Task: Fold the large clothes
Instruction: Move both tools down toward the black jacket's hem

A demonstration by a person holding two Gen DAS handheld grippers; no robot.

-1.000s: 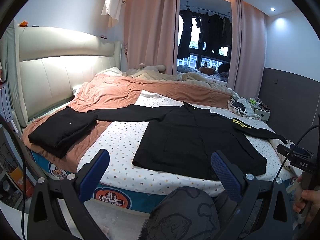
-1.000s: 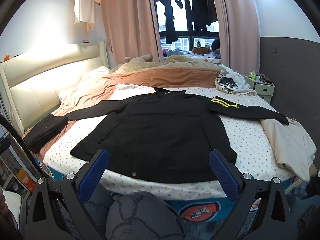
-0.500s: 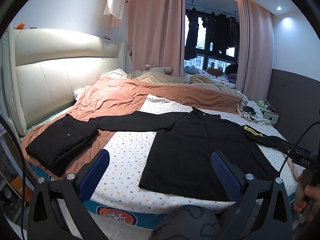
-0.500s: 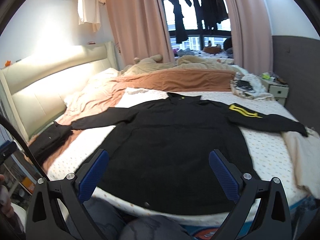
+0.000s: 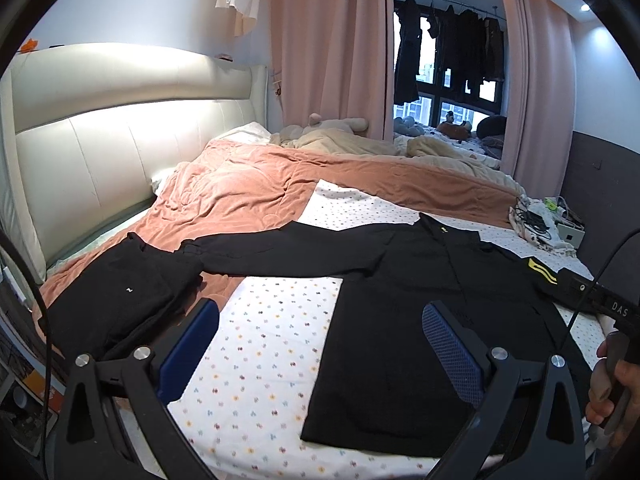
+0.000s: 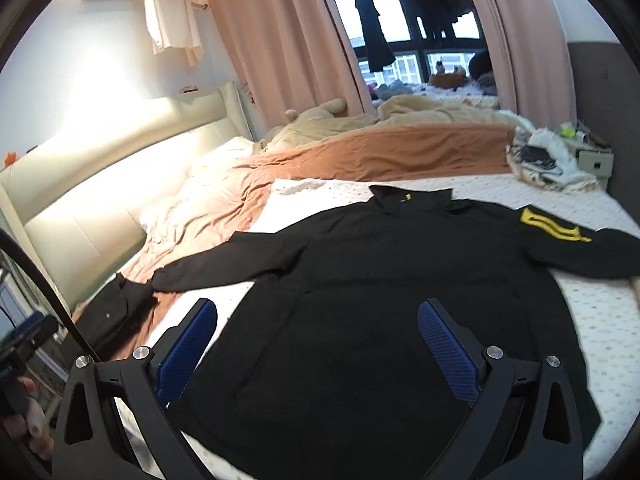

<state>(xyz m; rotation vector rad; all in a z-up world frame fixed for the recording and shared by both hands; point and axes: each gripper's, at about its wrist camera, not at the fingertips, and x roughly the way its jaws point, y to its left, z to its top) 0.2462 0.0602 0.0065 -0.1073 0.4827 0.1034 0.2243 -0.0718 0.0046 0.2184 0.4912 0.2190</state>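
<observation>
Black jacket [image 6: 384,296] spread flat on the bed [image 5: 256,344], sleeves out. Left hand-held gripper [image 5: 320,340] wide, empty. Right hand-held gripper [image 6: 318,338] wide, empty, over the jacket.

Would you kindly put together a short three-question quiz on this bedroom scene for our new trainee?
1. True or false: the black jacket lies spread flat on the dotted sheet with both sleeves stretched outward.
2. Multiple choice: what is the yellow emblem on? A) the collar B) a sleeve C) the hem
3. Fill in: the left tool and right tool each hold ____.

Key:
1. True.
2. B, the sleeve on the right in the right wrist view.
3. Nothing; both stand wide open above the bed. The folded black garment lies apart, on the pink blanket, at the end of the other sleeve.
</observation>
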